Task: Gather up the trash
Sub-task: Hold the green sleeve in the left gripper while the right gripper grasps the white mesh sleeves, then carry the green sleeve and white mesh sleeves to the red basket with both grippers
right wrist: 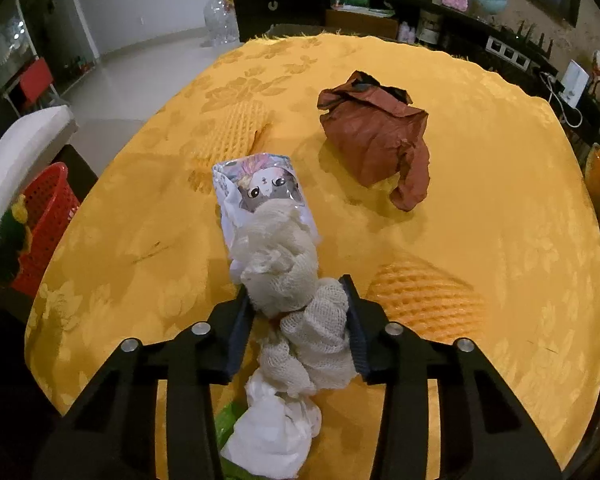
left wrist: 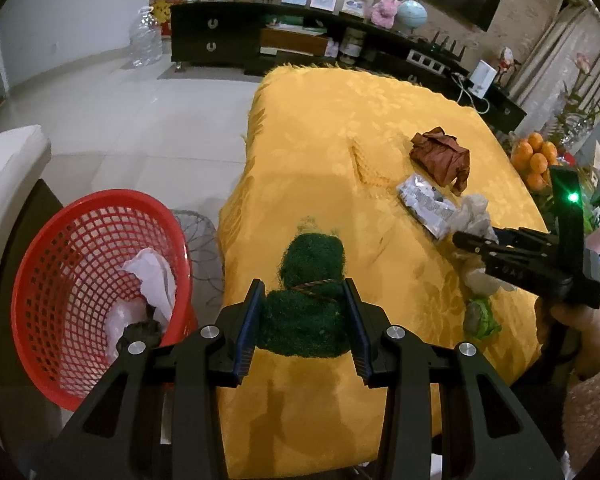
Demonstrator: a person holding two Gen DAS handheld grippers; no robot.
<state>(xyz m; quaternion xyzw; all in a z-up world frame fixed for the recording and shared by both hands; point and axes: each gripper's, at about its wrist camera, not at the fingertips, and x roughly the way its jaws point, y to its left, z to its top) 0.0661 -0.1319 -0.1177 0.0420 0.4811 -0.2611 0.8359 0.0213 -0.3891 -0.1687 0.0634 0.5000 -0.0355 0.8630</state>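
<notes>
Near the table's (right wrist: 500, 208) front edge, the right gripper (right wrist: 300, 320) pinches a cream gauze wad (right wrist: 296, 276) at its bunched middle (soft, light, likely snaggy); the left gripper (left wrist: 306, 320) clamps a springy green scouring tuft (left wrist: 308, 300) beside the red basket (left wrist: 60, 280).

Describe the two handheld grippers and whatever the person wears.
Both the left gripper and the right gripper are matte black plastic with silver bolts and blue-edged ribbed fingers. The right one carries a lit green lamp. A fuzzy pinkish sleeve shows.
</notes>
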